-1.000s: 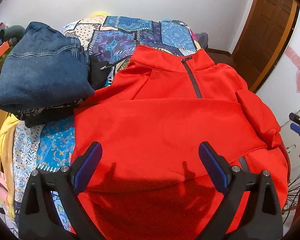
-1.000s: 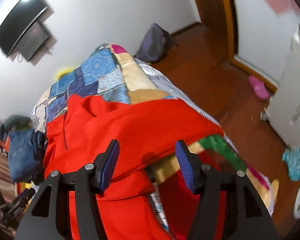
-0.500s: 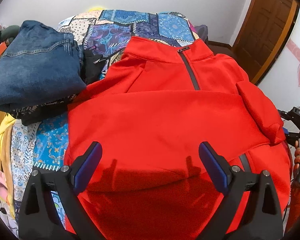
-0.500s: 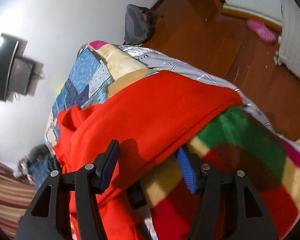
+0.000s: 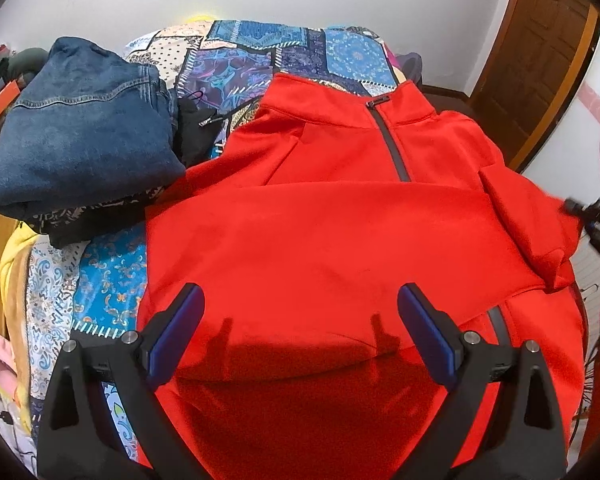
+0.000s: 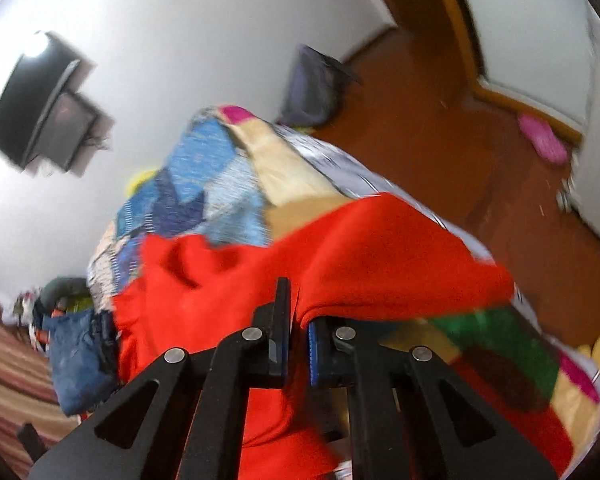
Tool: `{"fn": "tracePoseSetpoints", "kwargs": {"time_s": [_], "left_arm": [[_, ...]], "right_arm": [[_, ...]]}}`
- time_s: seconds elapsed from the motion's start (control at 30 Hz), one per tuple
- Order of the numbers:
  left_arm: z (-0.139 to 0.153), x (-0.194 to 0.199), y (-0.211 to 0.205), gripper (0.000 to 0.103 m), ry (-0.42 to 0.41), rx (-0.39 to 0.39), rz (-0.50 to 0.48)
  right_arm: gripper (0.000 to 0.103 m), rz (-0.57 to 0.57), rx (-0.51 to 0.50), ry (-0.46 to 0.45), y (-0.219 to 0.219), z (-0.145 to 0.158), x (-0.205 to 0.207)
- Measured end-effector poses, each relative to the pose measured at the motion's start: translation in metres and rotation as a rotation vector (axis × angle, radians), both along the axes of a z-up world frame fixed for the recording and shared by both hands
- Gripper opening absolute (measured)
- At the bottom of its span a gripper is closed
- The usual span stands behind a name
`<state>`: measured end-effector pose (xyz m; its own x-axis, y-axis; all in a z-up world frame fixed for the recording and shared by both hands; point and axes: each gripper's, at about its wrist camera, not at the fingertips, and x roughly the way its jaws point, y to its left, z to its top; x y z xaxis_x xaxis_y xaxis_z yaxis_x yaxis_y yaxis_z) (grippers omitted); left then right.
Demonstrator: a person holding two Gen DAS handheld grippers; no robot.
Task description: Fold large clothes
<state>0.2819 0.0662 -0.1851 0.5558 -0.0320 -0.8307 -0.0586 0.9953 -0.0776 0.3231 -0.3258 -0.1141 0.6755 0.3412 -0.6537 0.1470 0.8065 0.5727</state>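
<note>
A bed [image 5: 260, 60] under a blue patchwork cover carries the red zip-neck pullover [image 5: 340, 240], spread front up across its middle with one sleeve folded over the chest. Folded denim jeans [image 5: 80, 140] sit at the far left, touching the pullover's shoulder. The left claw [image 5: 298, 328] hangs released above the lower hem, gripping nothing. The right claw [image 6: 298, 332] is clenched on the pullover's edge at the bedside. No readable brand or writing shows.
</note>
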Motion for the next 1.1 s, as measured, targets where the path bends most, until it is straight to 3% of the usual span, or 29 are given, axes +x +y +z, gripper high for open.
{"fn": "tracePoseSetpoints", "kwargs": {"time_s": [0.23, 0.37, 0.5, 0.73, 0.9, 1.1], "left_arm": [[0.009, -0.008, 0.003, 0.098, -0.032, -0.016, -0.004], [0.014, -0.014, 0.009, 0.098, -0.053, -0.017, 0.002], [0.018, -0.024, 0.020, 0.098, -0.076, -0.021, 0.017], [0.016, -0.038, 0.045, 0.098, -0.083, -0.023, 0.060], [0.008, -0.044, 0.063, 0.098, -0.071, -0.048, 0.100], [-0.001, -0.046, 0.073, 0.098, -0.050, -0.062, 0.127]], "right_arm": [[0.006, 0.161, -0.138, -0.225, 0.057, 0.081, -0.022], [0.006, 0.270, -0.152, -0.276, 0.096, 0.100, -0.026], [0.006, 0.381, -0.178, -0.283, 0.141, 0.099, -0.023], [0.006, 0.598, -0.246, -0.176, 0.224, 0.059, -0.015], [0.006, 0.718, -0.278, -0.047, 0.257, 0.019, -0.017], [0.006, 0.825, -0.280, 0.108, 0.268, -0.014, -0.027]]}}
